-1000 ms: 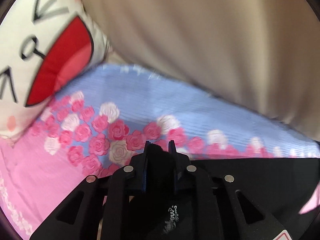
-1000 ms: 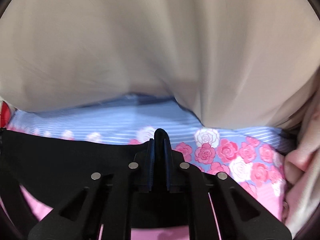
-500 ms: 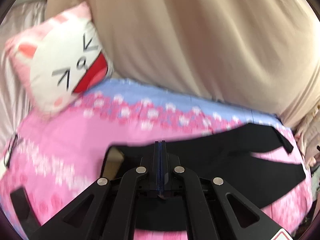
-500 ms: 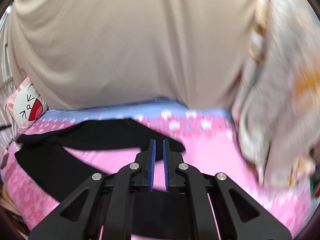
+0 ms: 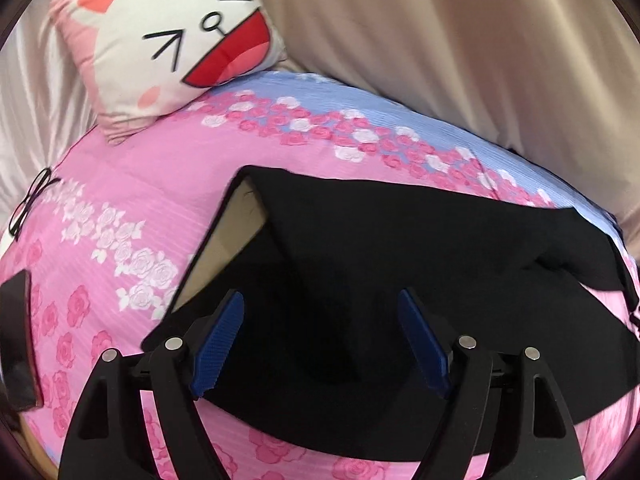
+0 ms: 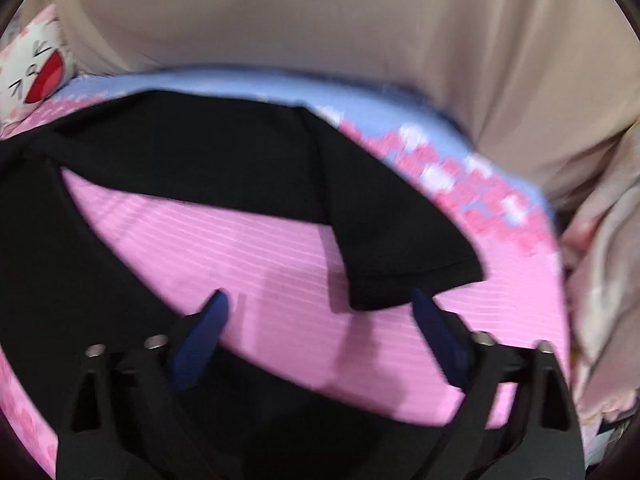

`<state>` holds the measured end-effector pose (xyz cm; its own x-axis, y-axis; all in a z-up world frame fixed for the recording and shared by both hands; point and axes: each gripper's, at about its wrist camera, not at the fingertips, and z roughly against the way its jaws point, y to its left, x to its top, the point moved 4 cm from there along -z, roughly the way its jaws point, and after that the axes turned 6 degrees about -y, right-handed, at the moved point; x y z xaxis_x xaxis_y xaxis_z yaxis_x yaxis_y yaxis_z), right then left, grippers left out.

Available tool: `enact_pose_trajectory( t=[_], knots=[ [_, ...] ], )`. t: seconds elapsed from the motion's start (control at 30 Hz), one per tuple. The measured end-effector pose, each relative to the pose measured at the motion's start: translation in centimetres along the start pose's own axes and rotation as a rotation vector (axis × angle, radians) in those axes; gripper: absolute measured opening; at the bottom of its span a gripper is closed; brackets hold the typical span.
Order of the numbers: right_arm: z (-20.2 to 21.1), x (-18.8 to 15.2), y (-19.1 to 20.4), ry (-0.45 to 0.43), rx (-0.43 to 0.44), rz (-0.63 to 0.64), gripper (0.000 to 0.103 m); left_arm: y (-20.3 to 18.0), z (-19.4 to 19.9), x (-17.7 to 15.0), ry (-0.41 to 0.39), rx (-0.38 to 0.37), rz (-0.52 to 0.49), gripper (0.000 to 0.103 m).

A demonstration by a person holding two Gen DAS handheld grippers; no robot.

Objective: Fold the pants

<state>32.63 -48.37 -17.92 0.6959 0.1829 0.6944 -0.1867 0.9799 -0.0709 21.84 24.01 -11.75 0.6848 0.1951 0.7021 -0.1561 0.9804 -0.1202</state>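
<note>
Black pants (image 5: 400, 248) lie spread on a pink flowered bedspread (image 5: 132, 208). In the left wrist view the waist end shows its tan lining (image 5: 236, 224) at the left. My left gripper (image 5: 320, 336) is open and empty, just above the black fabric. In the right wrist view the pants (image 6: 224, 160) show two legs apart, the far leg's hem (image 6: 412, 276) near my right fingers. My right gripper (image 6: 320, 328) is open and empty above the pink cloth between the legs.
A cat-face pillow (image 5: 176, 40) lies at the far left of the bed. A beige curtain (image 5: 460, 40) hangs behind the bed. Pale bundled fabric (image 6: 600, 280) sits at the bed's right edge. A dark flat object (image 5: 16, 340) lies at the left edge.
Both grippers held the black fabric shut a second ago, then pulled back and up. Both now stand wide open and the pants lie on the bed.
</note>
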Motion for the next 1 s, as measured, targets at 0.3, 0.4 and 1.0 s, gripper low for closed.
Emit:
enact_pose_trajectory(
  t=[0.3,0.4,1.0],
  knots=[
    [0.6,-0.6,-3.0,-0.057,0.167,-0.317,0.078,3.8,-0.2,-0.9,0.058,-0.045,0.197,0.076],
    [1.0,-0.6,-3.1,-0.067,0.178,-0.349,0.076,1.5,-0.9,-1.1,0.067,-0.097,0.158,0.076],
    [0.1,2.5,-5.5,-0.096,0.112,-0.448,0.009,-4.2,-3.3,2.4,0.081,-0.166,0.057,0.02]
  ],
)
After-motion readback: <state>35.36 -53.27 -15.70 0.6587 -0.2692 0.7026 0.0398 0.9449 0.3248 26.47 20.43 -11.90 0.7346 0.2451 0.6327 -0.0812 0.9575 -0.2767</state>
